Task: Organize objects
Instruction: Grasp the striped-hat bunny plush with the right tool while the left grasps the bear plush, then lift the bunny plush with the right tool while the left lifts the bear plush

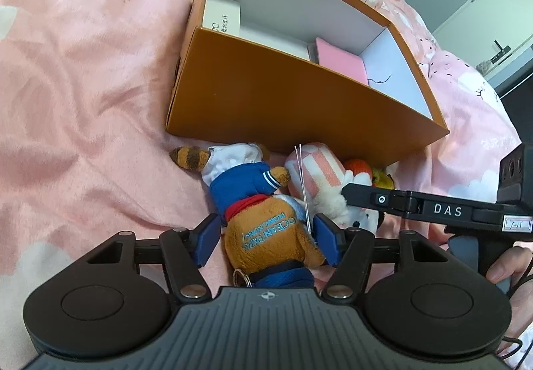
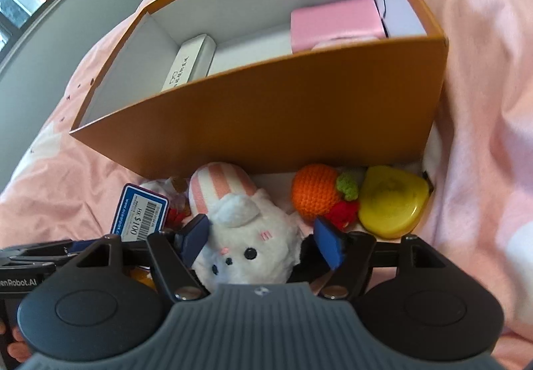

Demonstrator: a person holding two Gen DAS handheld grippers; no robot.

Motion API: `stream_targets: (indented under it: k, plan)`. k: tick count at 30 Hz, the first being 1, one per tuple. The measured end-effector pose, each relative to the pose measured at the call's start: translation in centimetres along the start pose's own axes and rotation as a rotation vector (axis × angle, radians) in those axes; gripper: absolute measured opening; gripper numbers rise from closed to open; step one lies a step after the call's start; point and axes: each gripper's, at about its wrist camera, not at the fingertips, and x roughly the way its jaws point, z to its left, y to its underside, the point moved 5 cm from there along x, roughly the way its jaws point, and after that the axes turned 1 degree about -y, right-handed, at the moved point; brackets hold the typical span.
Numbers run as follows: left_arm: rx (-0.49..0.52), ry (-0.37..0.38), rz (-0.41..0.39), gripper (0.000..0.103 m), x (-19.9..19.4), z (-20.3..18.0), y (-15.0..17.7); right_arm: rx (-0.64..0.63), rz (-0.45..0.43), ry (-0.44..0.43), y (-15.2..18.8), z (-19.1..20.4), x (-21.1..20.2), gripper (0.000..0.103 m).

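An open orange box [image 1: 299, 97] lies on the pink bedspread; it also shows in the right wrist view [image 2: 266, 110]. Inside are a white case [image 2: 190, 63] and a pink case [image 2: 336, 22]. A brown plush in blue clothes [image 1: 263, 223] lies in front of it, its head between my left gripper's [image 1: 266, 238] fingers, which touch its sides. A white bunny plush with a pink-striped hat [image 2: 246, 236] sits between my right gripper's [image 2: 263, 238] fingers, which press its sides. The bunny also shows in the left wrist view [image 1: 319, 177].
A crocheted orange toy [image 2: 316, 193] and a yellow plastic piece [image 2: 393, 203] lie by the box's near wall. A blue price tag [image 2: 141, 211] hangs from the brown plush. Wrinkled pink bedspread [image 1: 83, 87] surrounds everything. Window and grey wall at far left.
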Motion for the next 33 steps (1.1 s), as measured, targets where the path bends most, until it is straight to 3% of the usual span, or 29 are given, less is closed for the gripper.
stream_targets:
  k: [9, 13, 15, 18, 22, 28, 33]
  plan:
    - [-0.019, 0.001, 0.033, 0.069, -0.1, 0.3, 0.0, -0.025, 0.044, -0.042, 1.1, 1.7, -0.8, 0.057]
    - [0.036, -0.055, 0.025, 0.065, -1.0, -0.1, 0.1, 0.035, 0.062, -0.111, 1.1, 1.7, -1.1, 0.054]
    - [0.089, -0.092, 0.003, 0.056, -1.5, -0.9, 0.1, 0.034, 0.055, -0.109, 1.1, 1.8, -0.9, 0.054]
    - [0.181, -0.108, -0.002, 0.039, -1.7, -2.2, 0.2, -0.009, 0.047, -0.079, 1.1, 2.3, -0.1, 0.057]
    - [0.156, -0.094, 0.002, 0.036, -1.6, -1.9, 0.1, -0.121, 0.058, -0.073, 1.4, 3.3, 0.8, 0.075]
    - [0.127, -0.11, -0.021, 0.031, -2.4, -1.0, -0.2, -0.149, 0.108, -0.071, 1.9, 2.6, 2.1, 0.084]
    - [0.107, -0.089, -0.01, 0.031, -2.1, -0.6, -0.1, -0.15, 0.117, -0.049, 1.9, 3.0, 1.9, 0.076]
